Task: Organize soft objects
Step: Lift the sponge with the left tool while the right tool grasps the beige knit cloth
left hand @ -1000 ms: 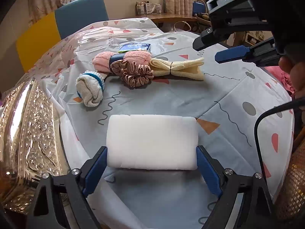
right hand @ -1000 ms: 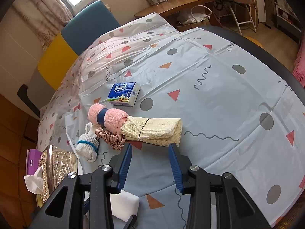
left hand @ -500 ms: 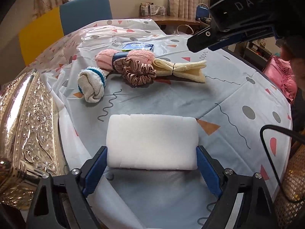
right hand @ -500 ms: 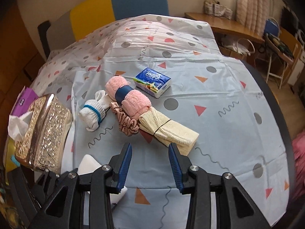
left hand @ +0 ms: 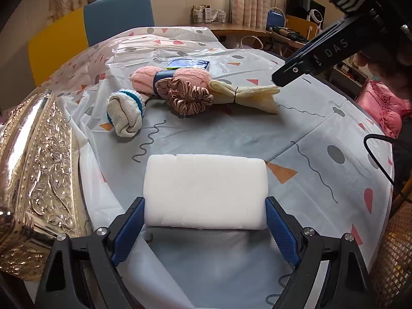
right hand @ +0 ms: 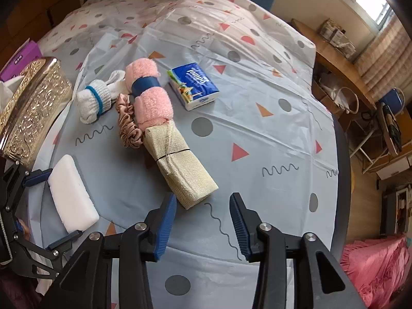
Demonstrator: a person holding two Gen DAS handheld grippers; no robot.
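Note:
My left gripper [left hand: 204, 228] is shut on a white foam sponge [left hand: 206, 193], held by its two ends just over the table; the sponge also shows in the right wrist view [right hand: 72, 195]. Farther back lie a rolled white sock [left hand: 126, 113], a pink towel roll with a blue band [left hand: 170, 77], a pink satin scrunchie [left hand: 188, 97] and a tied cream cloth roll [left hand: 247, 95]. My right gripper [right hand: 203, 224] is open and empty, hovering above the near end of the cream cloth roll [right hand: 180, 167].
A gold embossed tissue box [left hand: 33, 180] stands at the left edge. A blue tissue pack [right hand: 193, 86] lies behind the towel roll. A purple box [right hand: 20, 59] sits beyond the gold box. The patterned tablecloth [right hand: 257, 141] covers the round table; chairs stand behind.
My right gripper has swung round and come lower toward the cream cloth roll. My left gripper has kept hold of the sponge and barely moved.

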